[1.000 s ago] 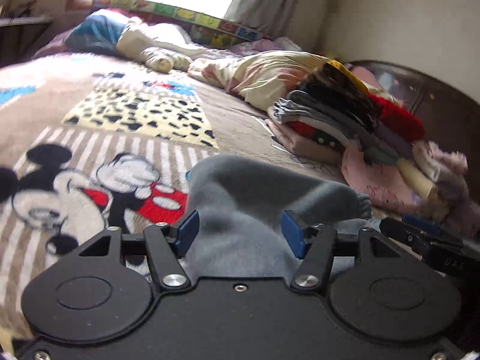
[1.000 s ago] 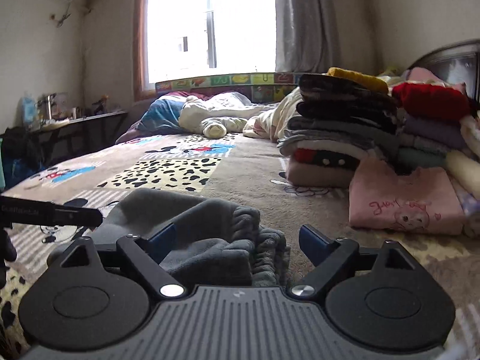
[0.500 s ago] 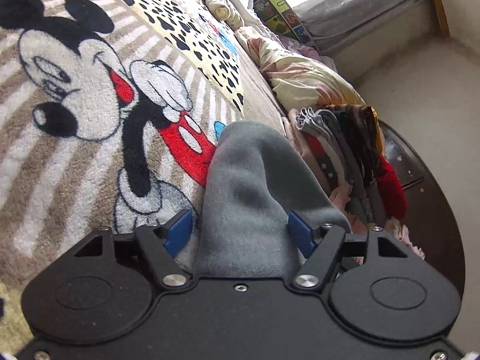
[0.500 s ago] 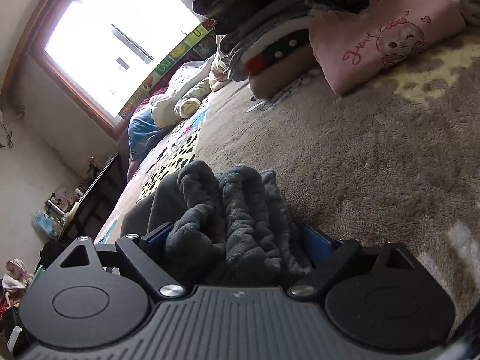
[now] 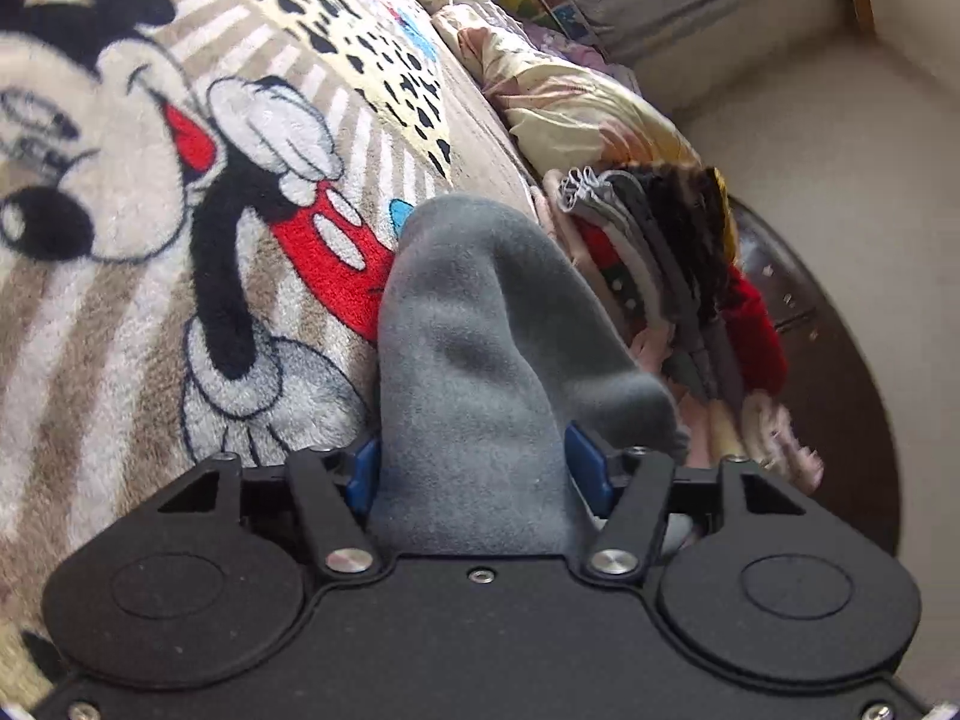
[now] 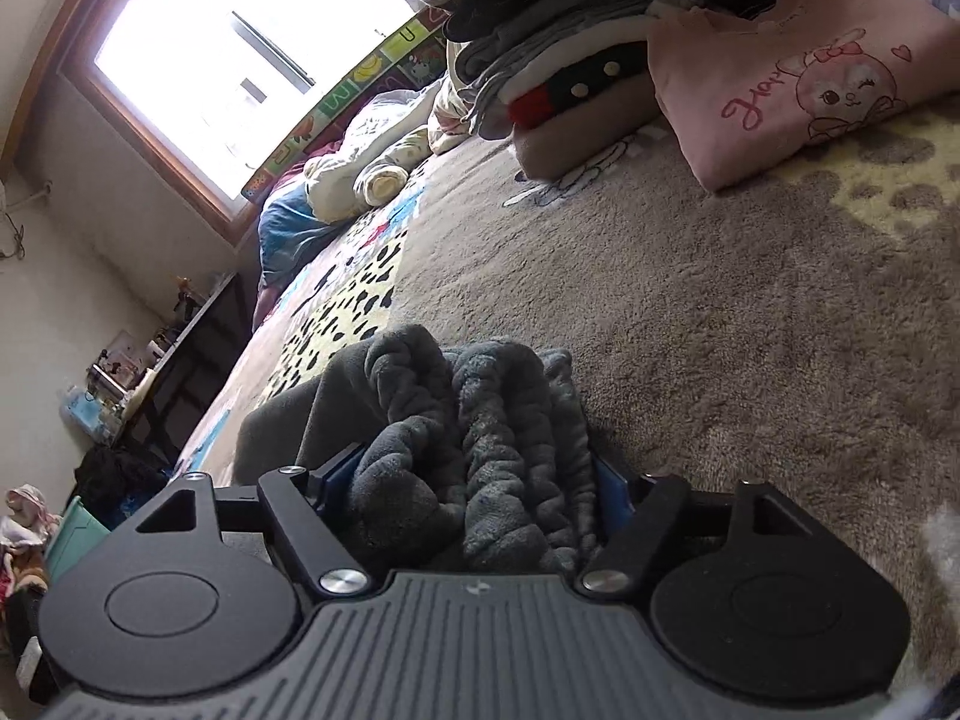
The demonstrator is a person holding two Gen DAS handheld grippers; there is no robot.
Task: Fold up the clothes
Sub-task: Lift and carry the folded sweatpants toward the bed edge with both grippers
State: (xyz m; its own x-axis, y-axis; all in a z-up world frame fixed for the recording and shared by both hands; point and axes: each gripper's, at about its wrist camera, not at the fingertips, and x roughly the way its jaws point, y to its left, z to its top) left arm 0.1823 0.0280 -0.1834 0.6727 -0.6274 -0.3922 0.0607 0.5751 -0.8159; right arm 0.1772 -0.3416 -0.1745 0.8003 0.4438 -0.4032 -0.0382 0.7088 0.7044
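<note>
A grey fleece garment [image 5: 474, 348] lies on the Mickey Mouse blanket [image 5: 180, 252] on the bed. My left gripper [image 5: 477, 474] is shut on its smooth end, blue pads pressing both sides. My right gripper [image 6: 474, 492] is shut on the bunched, ribbed end of the same garment [image 6: 456, 420]. Both views are tilted. The fingertips are mostly hidden by the cloth.
A stack of folded clothes [image 6: 576, 54] stands to the right with a folded pink top [image 6: 798, 84] beside it; the stack also shows in the left wrist view [image 5: 666, 276]. Crumpled bedding [image 6: 366, 174] lies by the window. A dark desk [image 6: 180, 360] stands left of the bed.
Both grippers have closed on the grey garment and rolled sideways. The garment's ends are now pinched between the pads.
</note>
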